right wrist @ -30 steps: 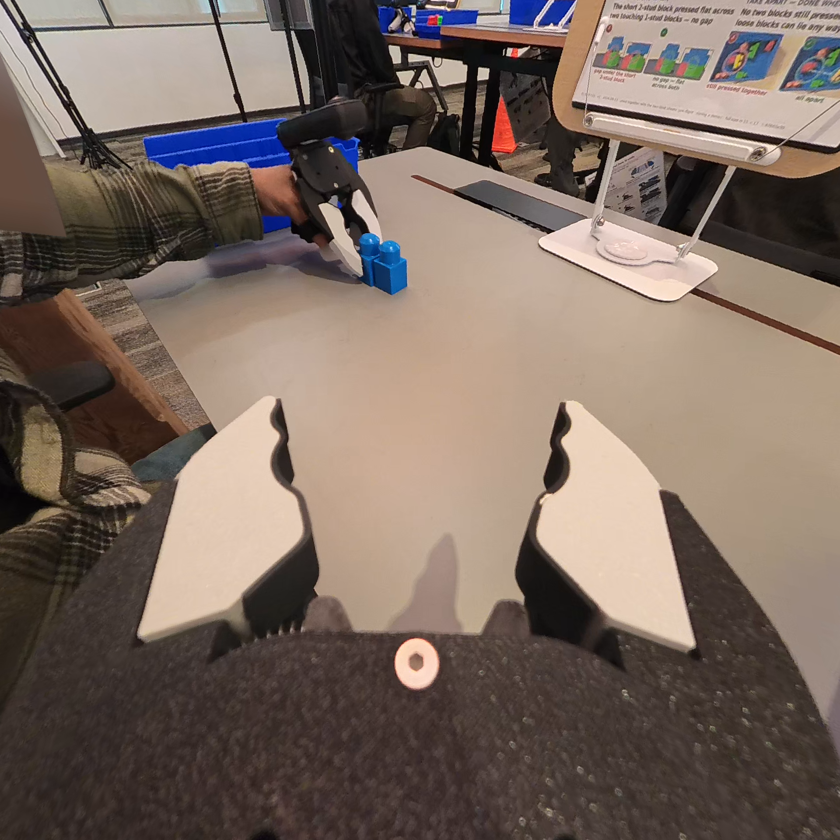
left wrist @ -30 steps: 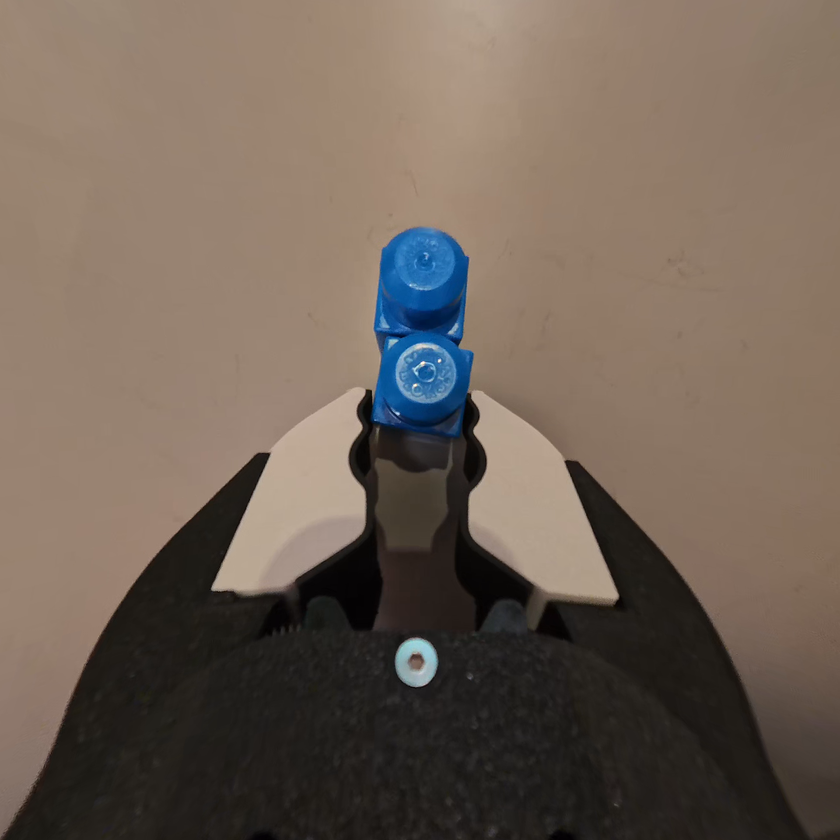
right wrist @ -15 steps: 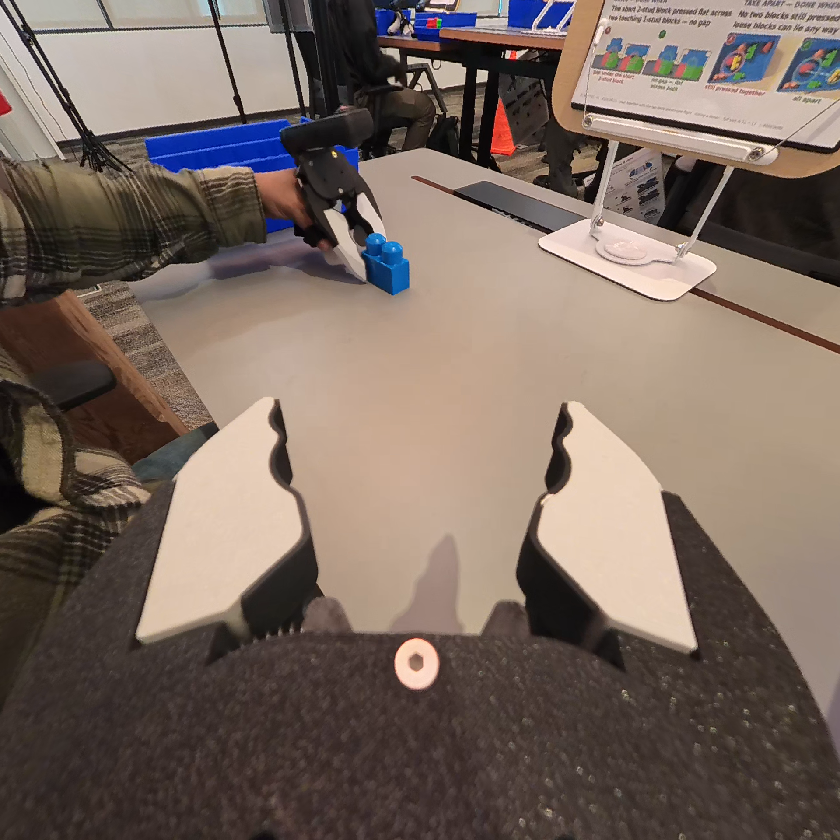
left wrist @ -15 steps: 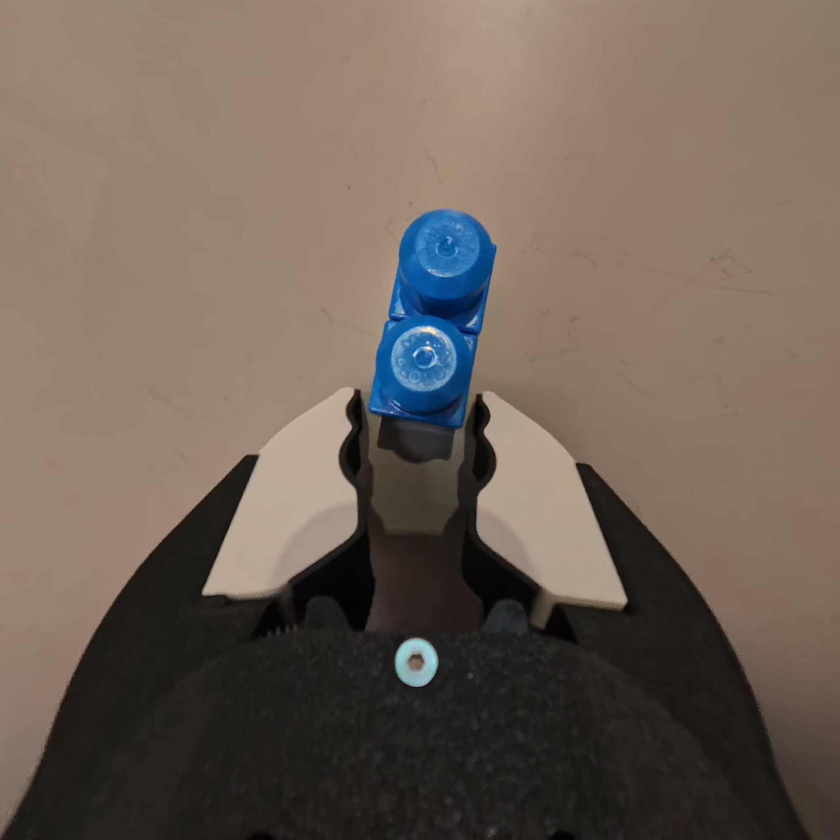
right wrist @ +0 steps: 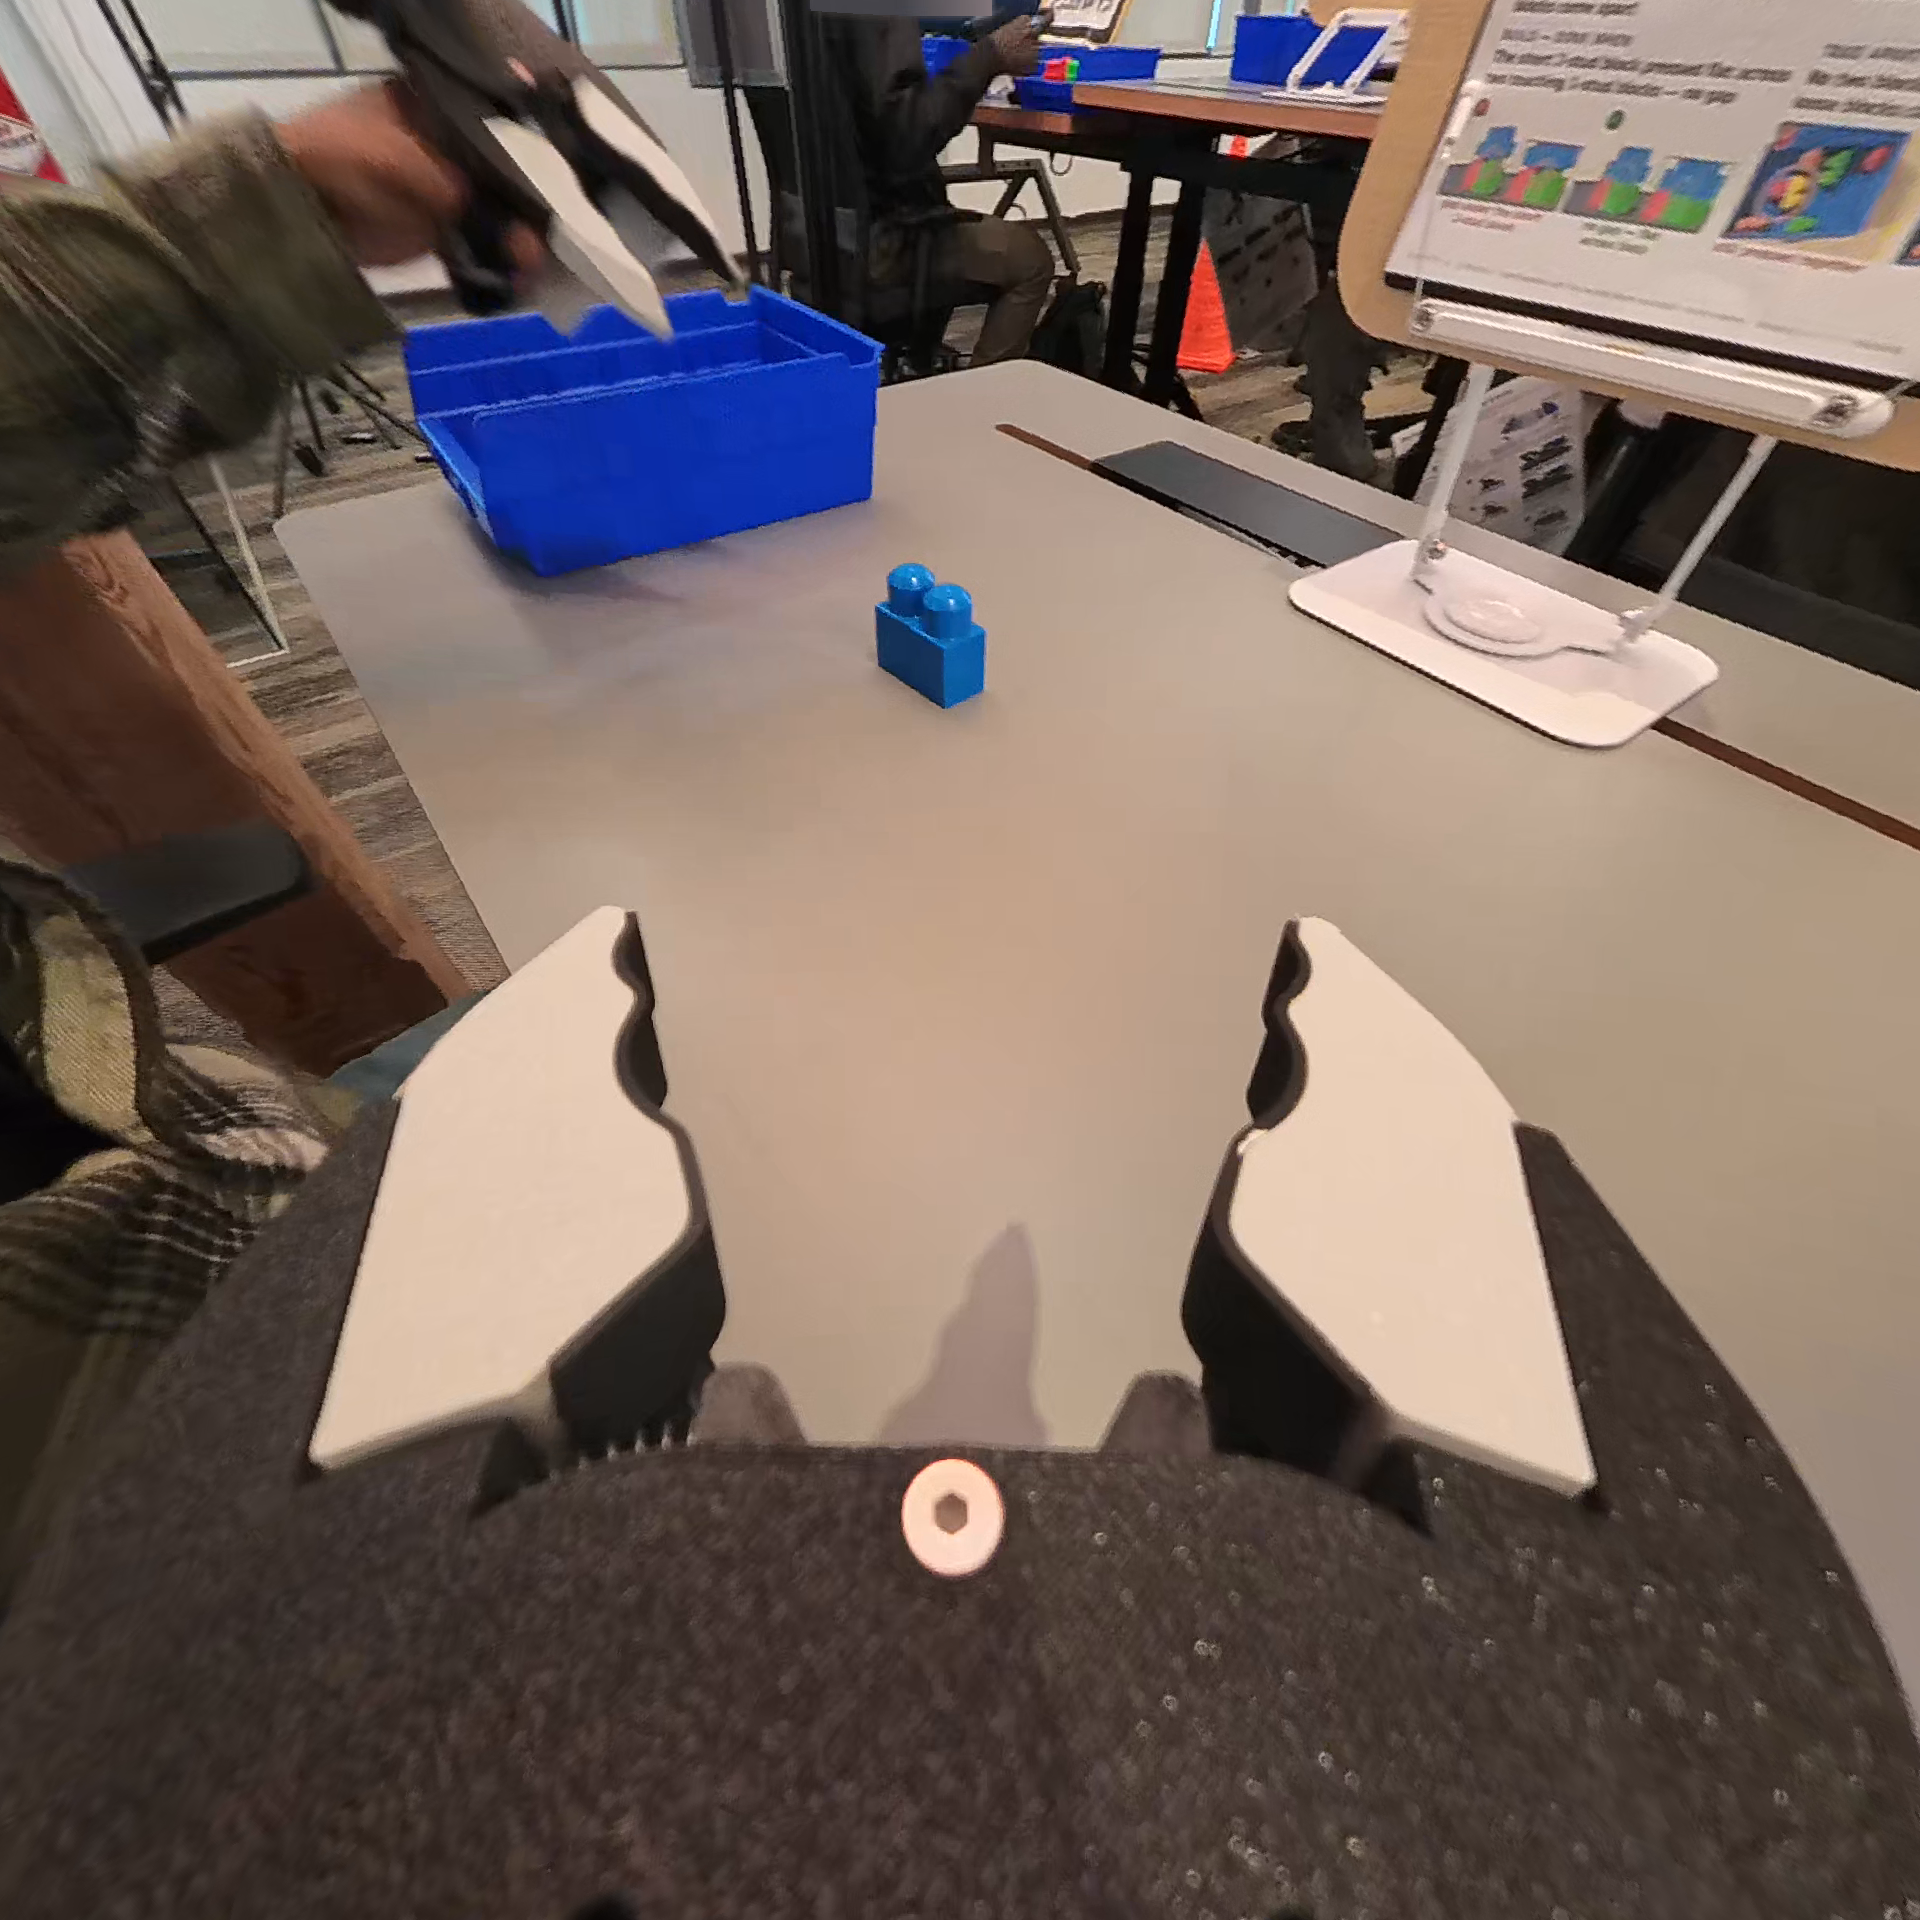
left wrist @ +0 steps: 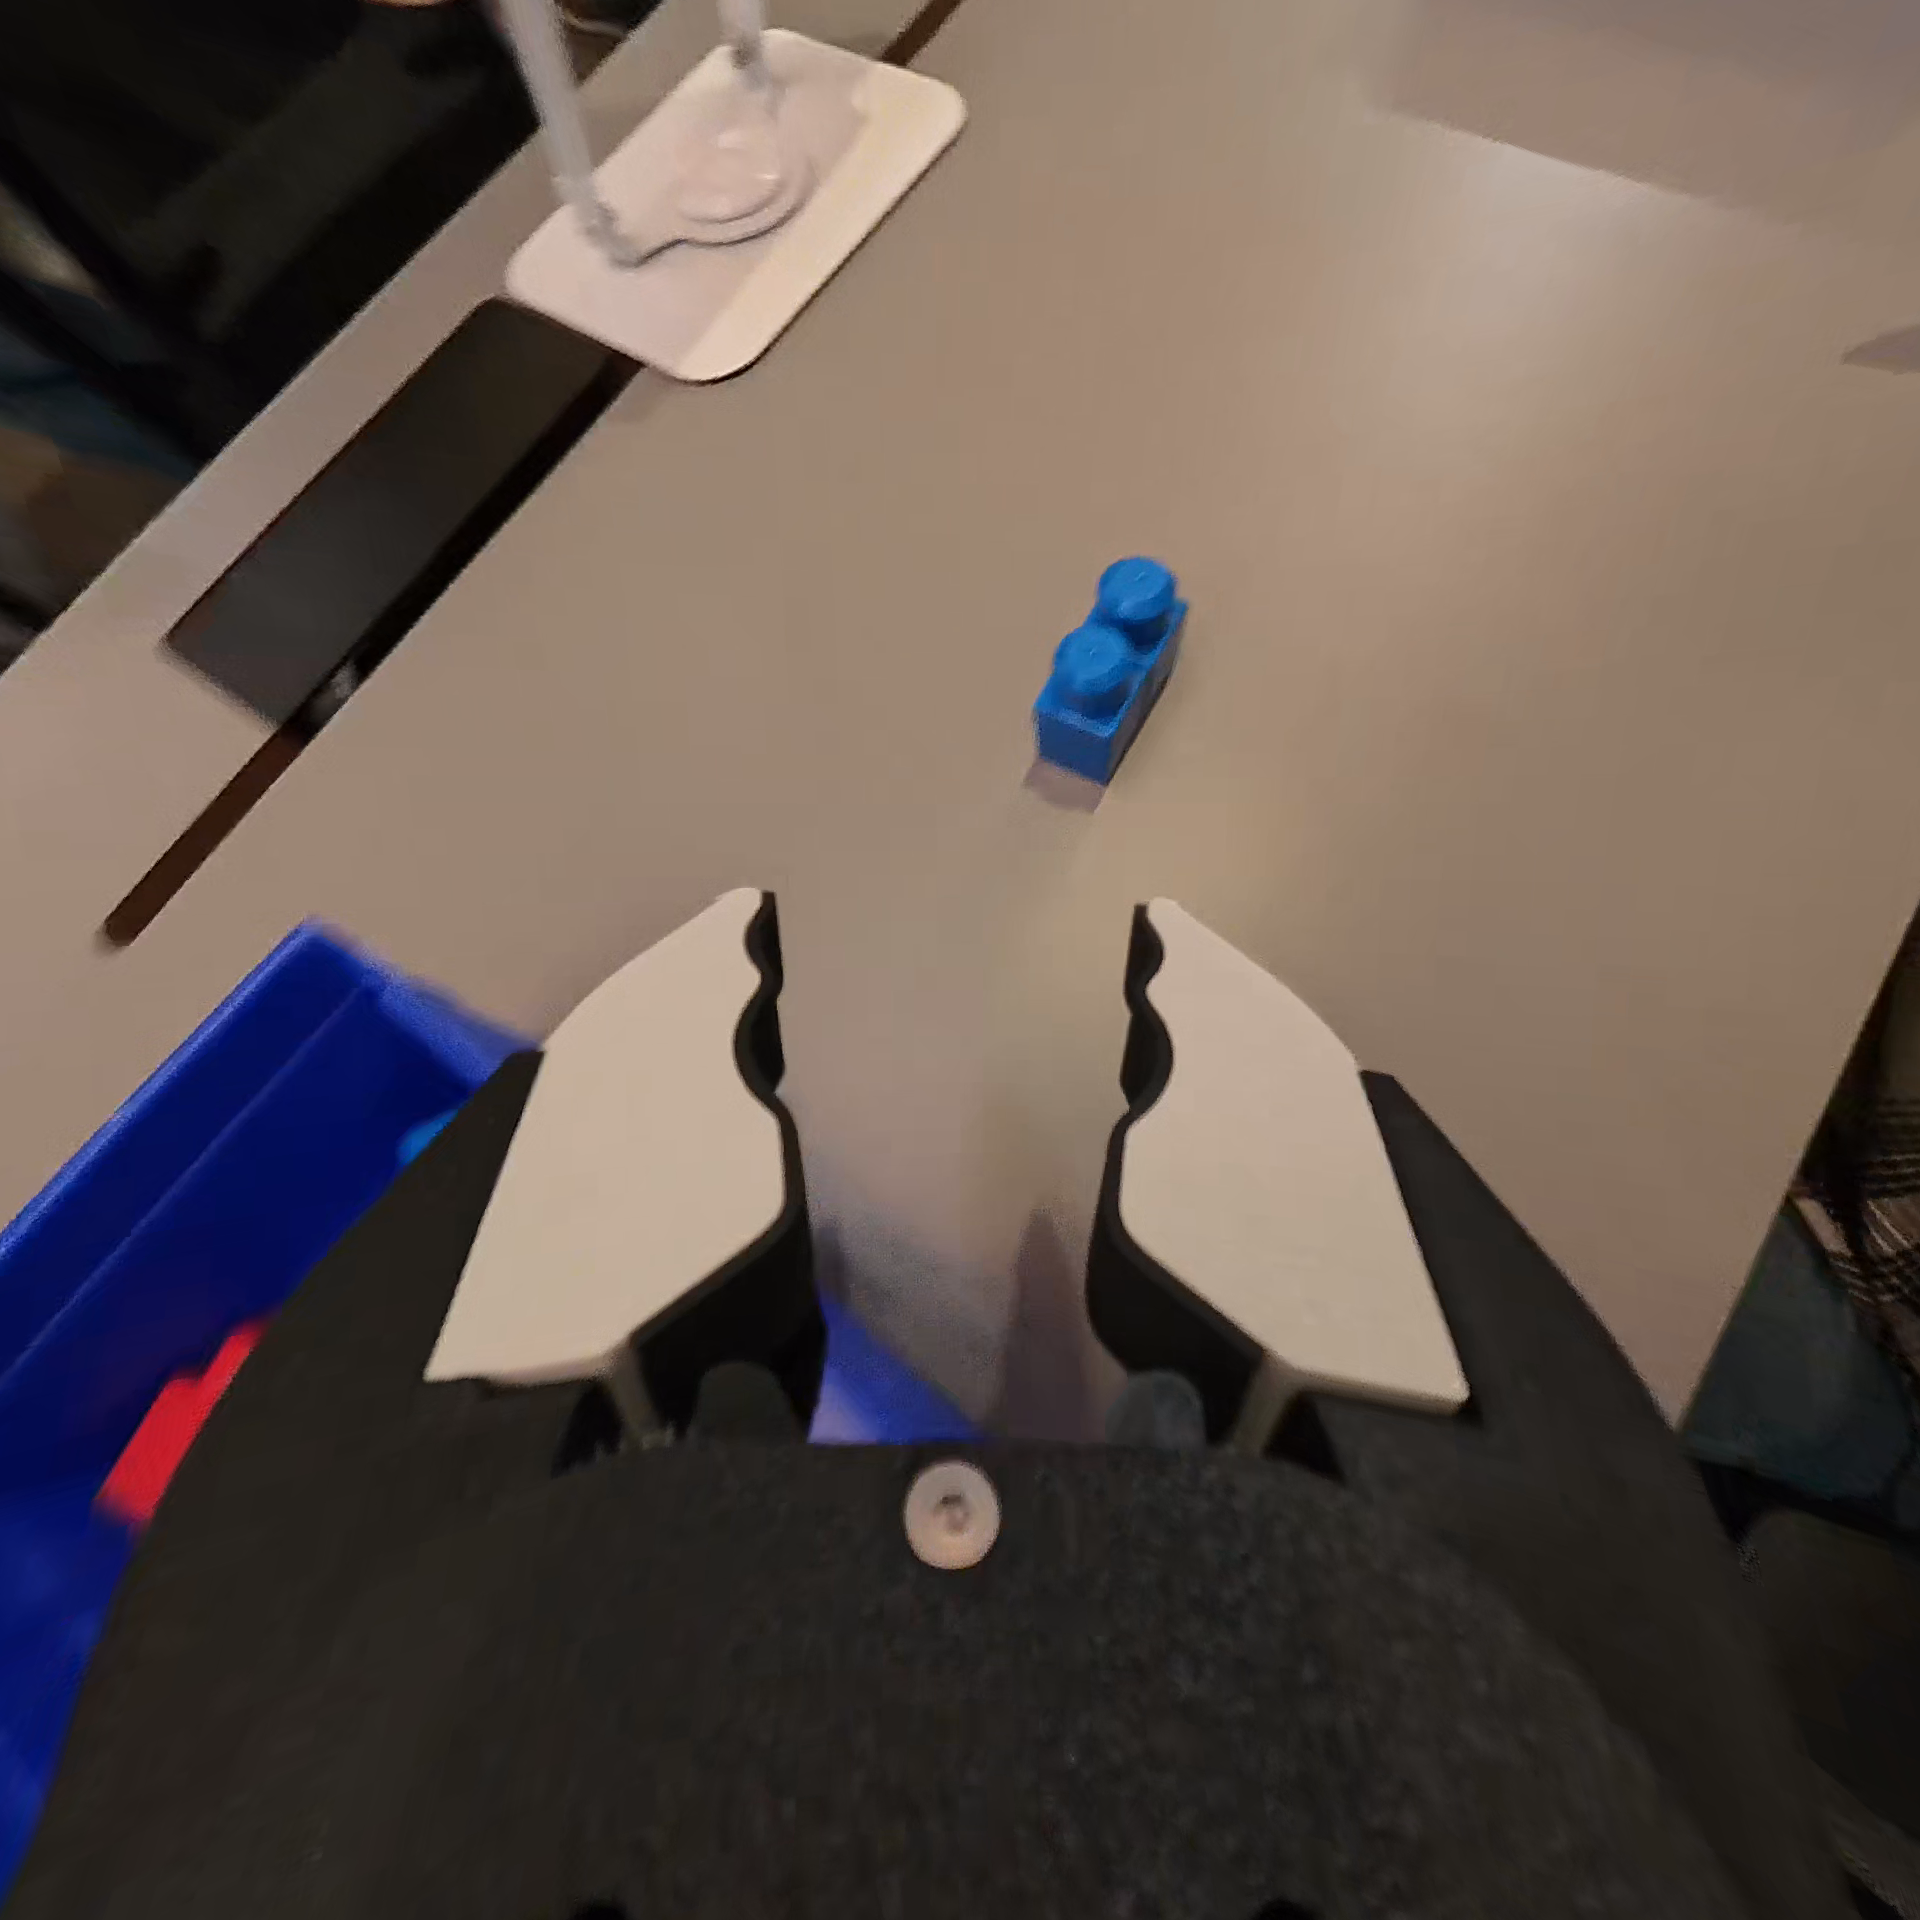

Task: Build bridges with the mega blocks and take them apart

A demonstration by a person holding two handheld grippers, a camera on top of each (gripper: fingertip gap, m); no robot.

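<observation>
Blue two-stud block (right wrist: 930, 636) sitting alone, studs up, on the grey table (right wrist: 1039, 883)

Both grippers are staying clear of it; the left gripper (left wrist: 951, 914) is hanging open and empty above the blue bin's (right wrist: 665, 436) near edge; the right gripper (right wrist: 961, 930) is gaping wide over bare tabletop; a white stand base (right wrist: 1507, 644) is resting off to the right.

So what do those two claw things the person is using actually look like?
Each is a handheld tool. The left gripper and right gripper both have two flat, pale grey fingers with wavy black inner edges, set on a black, felt-like body with one pale round screw head. The person's sleeve is green-brown plaid.
</observation>
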